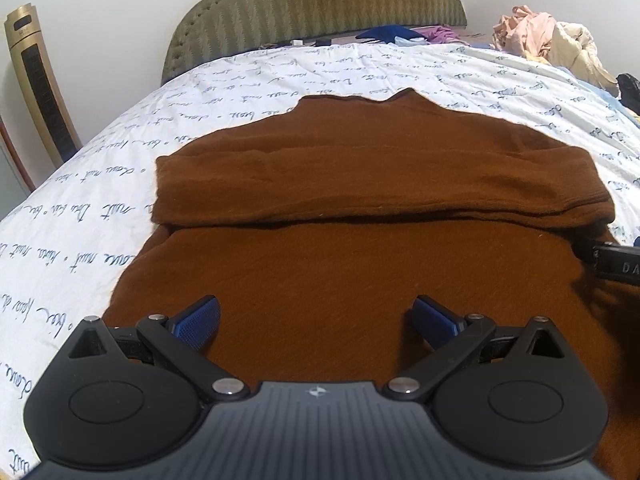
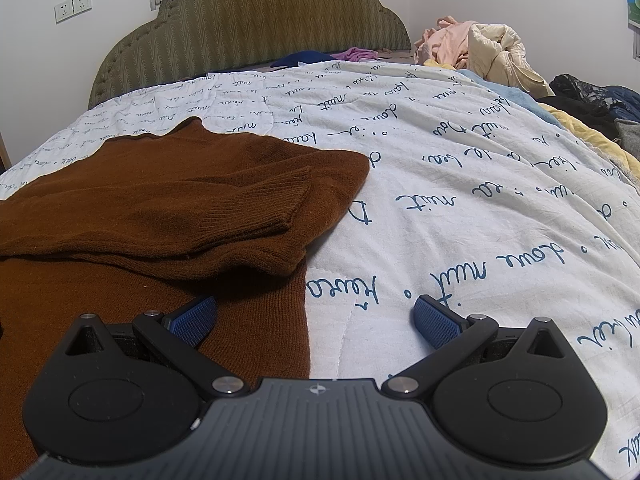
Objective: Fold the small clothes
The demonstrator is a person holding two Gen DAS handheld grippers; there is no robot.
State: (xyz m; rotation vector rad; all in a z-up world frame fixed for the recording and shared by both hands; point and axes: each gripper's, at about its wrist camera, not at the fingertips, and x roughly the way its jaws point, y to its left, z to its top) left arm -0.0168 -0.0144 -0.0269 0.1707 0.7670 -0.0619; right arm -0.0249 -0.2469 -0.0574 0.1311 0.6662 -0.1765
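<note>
A brown knit sweater (image 1: 360, 184) lies flat on the bed, with both sleeves folded across its chest and the collar pointing toward the headboard. My left gripper (image 1: 316, 316) is open and empty, low over the sweater's lower body. My right gripper (image 2: 314, 316) is open and empty, straddling the sweater's right side edge (image 2: 296, 320); its left finger is over the knit, its right finger over the quilt. The ribbed sleeve cuff (image 2: 260, 208) lies on top near that edge. A bit of the right gripper (image 1: 616, 266) shows at the right of the left wrist view.
The bed has a white quilt with blue script (image 2: 460, 208). A green padded headboard (image 1: 312, 12) stands behind. A pile of unfolded clothes (image 2: 480, 52) sits at the far right, with dark garments (image 2: 588, 100) beside it. A gold tower appliance (image 1: 40, 80) stands left of the bed.
</note>
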